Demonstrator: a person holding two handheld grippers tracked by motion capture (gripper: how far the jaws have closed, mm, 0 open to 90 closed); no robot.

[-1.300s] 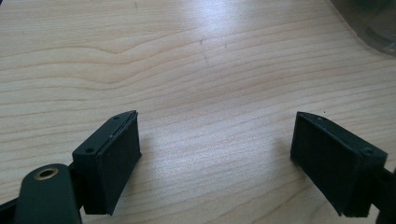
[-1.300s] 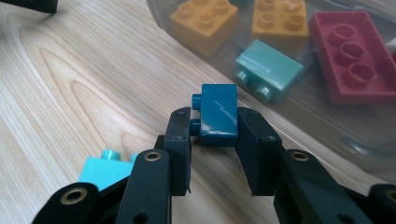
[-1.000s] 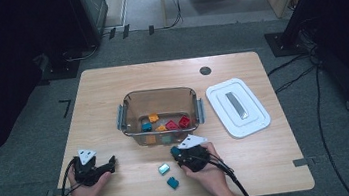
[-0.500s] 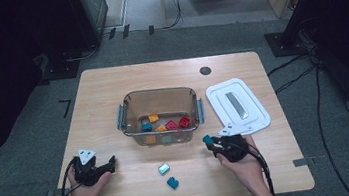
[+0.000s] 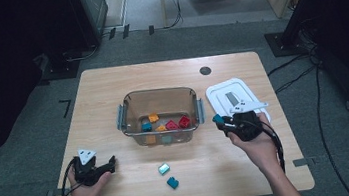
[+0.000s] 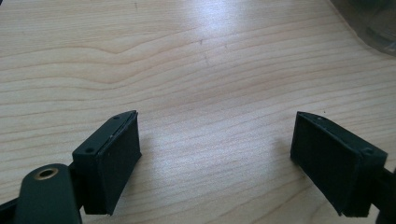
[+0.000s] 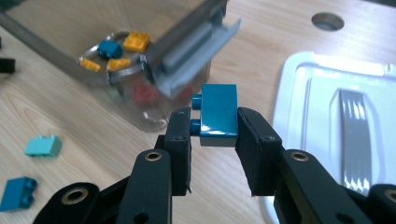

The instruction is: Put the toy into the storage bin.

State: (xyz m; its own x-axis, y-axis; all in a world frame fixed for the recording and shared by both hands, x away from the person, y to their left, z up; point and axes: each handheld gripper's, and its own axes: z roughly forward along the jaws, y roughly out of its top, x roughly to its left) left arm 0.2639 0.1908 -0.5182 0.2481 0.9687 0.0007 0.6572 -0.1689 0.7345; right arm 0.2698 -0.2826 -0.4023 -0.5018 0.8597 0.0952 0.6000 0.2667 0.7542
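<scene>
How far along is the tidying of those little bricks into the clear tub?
Several bricks already lie in the clear tub. The right claw grips a blue brick beside it. A pale teal brick and another blue one wait on the table; the white lid lies aside.

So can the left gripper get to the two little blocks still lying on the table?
Probably yes. The left gripper is open and holds nothing, and only bare table lies between it and the light teal block and the darker teal block.
</scene>
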